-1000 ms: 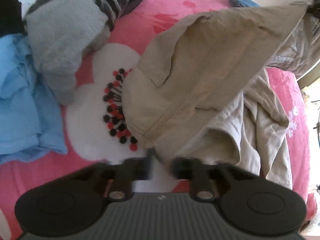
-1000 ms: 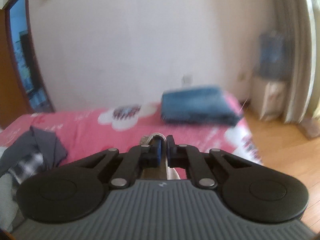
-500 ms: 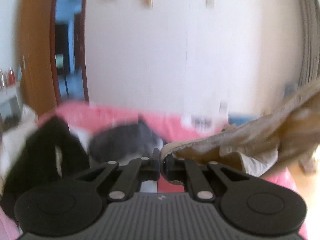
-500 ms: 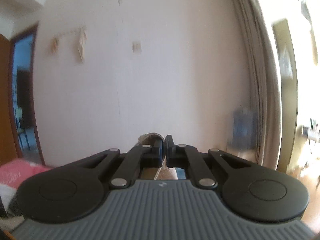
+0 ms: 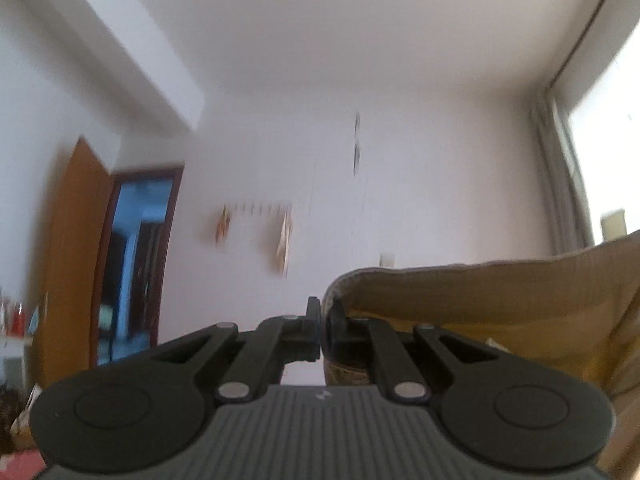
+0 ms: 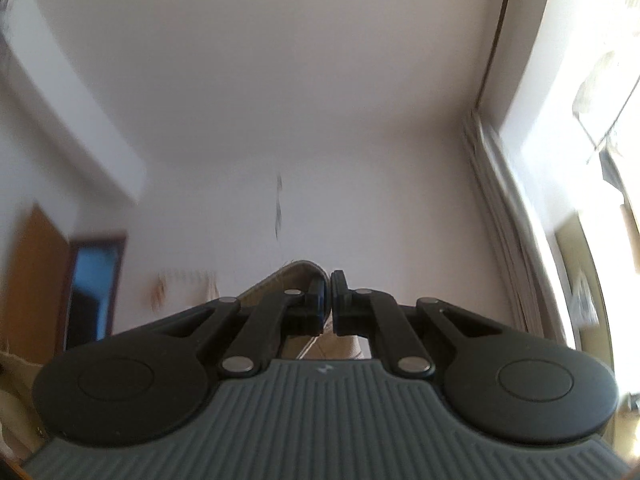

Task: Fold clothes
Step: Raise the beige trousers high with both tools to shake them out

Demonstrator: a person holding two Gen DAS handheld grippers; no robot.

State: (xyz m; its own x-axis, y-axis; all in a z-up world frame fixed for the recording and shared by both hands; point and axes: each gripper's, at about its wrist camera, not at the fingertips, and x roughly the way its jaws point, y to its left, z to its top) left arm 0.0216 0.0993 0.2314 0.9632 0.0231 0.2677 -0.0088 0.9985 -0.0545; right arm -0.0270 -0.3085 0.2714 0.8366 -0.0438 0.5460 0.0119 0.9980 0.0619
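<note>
Both grippers are tilting up toward the ceiling (image 5: 360,40) and the white far wall (image 5: 420,208), so the room is filling each view. The left gripper (image 5: 323,322) is pinching narrow on an edge of the tan garment (image 5: 480,300), which is stretching away from the pads toward 3 o'clock and hanging down past the right rim of that view. The right gripper (image 6: 329,304) is likewise clamping tight on a folded hem of the same tan cloth, which is showing just above and below its pads and trailing off toward 8 o'clock. A white beam (image 5: 132,52) is running across the ceiling at 10 o'clock. Below it, at 9 o'clock, an orange door (image 5: 68,264) is standing open beside a dark-framed doorway (image 5: 136,264) glowing blue. On the wall near the middle, a row of hooks (image 5: 260,216) is holding a couple of pale hanging things, too blurred to name, and a thin dark crack is running down above them. At 3 o'clock a curtain (image 6: 504,220) is hanging beside a bright window (image 6: 580,100). A sliver of pink bedding (image 5: 20,462) is peeking in at 8 o'clock in the left view.
</note>
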